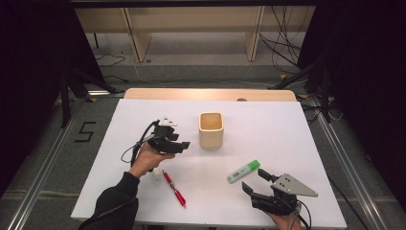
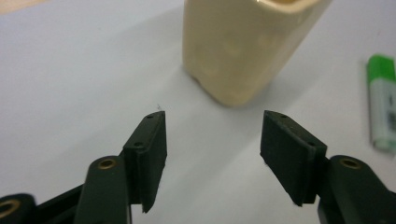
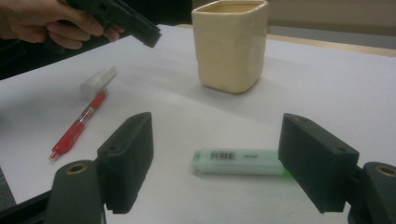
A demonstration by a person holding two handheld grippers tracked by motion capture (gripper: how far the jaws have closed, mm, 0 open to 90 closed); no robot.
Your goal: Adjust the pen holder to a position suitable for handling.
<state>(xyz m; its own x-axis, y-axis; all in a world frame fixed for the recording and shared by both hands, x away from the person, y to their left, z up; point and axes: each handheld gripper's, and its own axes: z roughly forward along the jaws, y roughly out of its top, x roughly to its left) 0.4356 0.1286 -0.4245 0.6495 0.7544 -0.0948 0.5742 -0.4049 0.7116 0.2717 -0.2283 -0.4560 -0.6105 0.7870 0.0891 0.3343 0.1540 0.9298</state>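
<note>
Smooth white table (image 1: 268,143), glossy square cream cup (image 1: 211,130)

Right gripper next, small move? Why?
Probably ease the right gripper forward and down over the green highlighter, then close. Its jaws stand open with nothing between the pads, and the highlighter lies flat on the table just ahead, in line with the gap.

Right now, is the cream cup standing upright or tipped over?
Upright. The cream cup stands on its base on the white table, its opening facing up; the right gripper view shows its walls vertical.
</note>
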